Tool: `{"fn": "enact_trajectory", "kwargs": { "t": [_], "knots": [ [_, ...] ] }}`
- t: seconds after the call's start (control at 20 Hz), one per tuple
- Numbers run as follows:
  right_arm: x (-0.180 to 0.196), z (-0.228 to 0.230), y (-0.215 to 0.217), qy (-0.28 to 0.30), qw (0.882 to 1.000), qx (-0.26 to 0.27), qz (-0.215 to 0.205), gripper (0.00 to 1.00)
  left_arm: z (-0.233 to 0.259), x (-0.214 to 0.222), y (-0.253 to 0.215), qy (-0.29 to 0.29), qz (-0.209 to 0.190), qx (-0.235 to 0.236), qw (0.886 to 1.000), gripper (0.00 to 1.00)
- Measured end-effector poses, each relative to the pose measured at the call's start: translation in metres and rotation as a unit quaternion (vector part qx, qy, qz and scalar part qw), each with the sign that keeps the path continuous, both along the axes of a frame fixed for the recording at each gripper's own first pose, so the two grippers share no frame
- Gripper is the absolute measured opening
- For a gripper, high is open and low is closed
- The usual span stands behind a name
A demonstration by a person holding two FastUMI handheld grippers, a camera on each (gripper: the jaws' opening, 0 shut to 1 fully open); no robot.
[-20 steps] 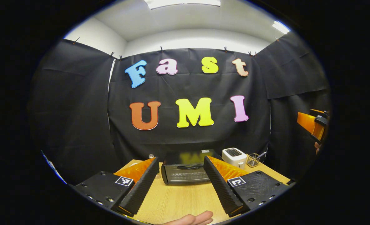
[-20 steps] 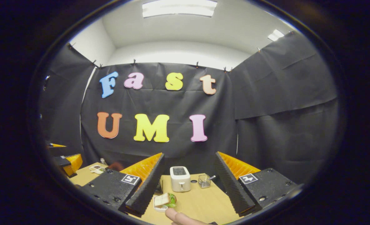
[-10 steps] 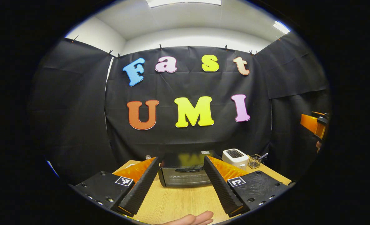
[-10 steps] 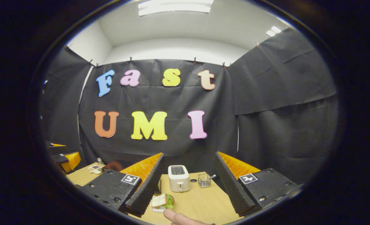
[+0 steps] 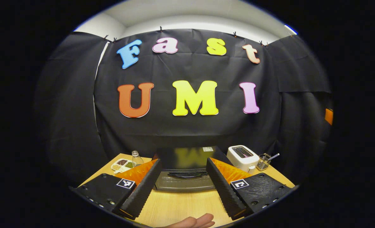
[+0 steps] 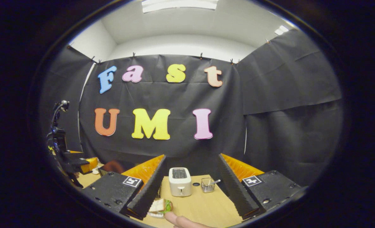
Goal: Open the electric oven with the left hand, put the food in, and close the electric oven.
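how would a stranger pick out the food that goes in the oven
On the wooden table, in front of the white toaster, lies a sandwich on a small plate. Unlike its neighbours, it is pale bread with green lettuce poking out.

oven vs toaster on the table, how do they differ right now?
The oven is dark, wide and low; the toaster is white, narrower and more upright. The oven opens at the front, with a handle on its shut door; the toaster has a slot on top. Both stand on the wooden table against the back cloth.

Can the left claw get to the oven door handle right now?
Probably yes: the left claw is open and aimed at the oven, whose handle sits between its fingers with bare table ahead.
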State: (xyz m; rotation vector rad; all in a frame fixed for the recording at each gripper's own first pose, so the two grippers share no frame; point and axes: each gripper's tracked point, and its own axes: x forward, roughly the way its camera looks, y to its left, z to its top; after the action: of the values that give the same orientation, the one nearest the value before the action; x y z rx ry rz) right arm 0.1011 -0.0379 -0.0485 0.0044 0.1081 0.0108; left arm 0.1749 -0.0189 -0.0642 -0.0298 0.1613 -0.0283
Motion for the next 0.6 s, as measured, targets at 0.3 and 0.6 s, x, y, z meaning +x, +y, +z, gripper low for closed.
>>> {"fn": "enact_trajectory", "kwargs": {
  "t": [0.3, 0.6],
  "knots": [
    [0.021, -0.013, -0.010, 0.016, 1.000, -0.004, -0.005, 1.00, -0.058, 0.064, -0.001, 0.079, 0.007, 0.011, 0.997, 0.94],
    [0.026, -0.018, -0.022, 0.018, 1.000, -0.017, -0.003, 0.92, -0.114, 0.103, -0.020, 0.152, -0.002, -0.006, 0.988, 0.94]
  ]
}}
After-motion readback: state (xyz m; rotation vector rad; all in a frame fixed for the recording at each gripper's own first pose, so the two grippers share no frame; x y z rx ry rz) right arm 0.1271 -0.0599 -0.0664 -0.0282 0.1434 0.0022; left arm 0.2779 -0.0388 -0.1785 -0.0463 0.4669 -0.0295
